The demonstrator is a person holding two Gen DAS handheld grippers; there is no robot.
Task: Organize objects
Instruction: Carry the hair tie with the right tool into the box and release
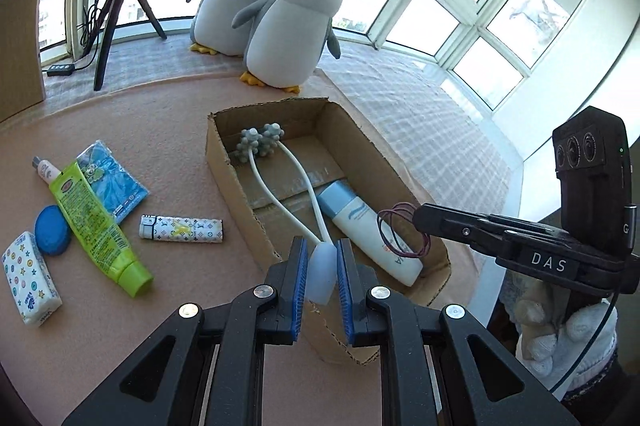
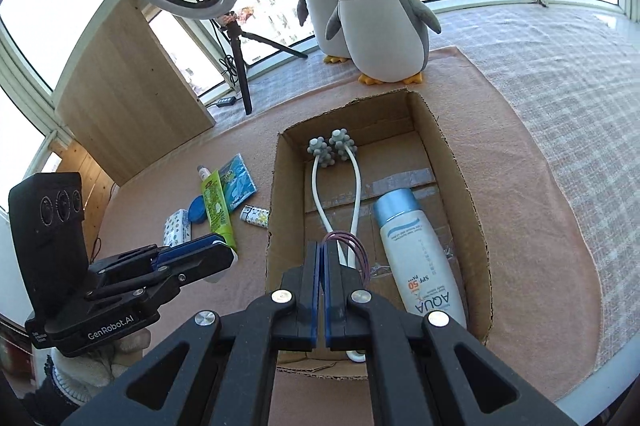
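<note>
Left of my open brown cardboard box, clutter crowds the pink desk. My left tool grips the white roller massager's handle at the near rim; my right tool pinches thin purple hair ties above the box interior, hiding their near ends.

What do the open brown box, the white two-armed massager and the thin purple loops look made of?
The open brown box: corrugated cardboard, matte; torn fluted edges show. The white two-armed massager: smooth plastic arms, slightly glossy, with grey knobbly heads, maybe rubber; the left gripper pinches its translucent handle. The thin purple loops: likely elastic bands, thin and limp, held by the right gripper.
</note>
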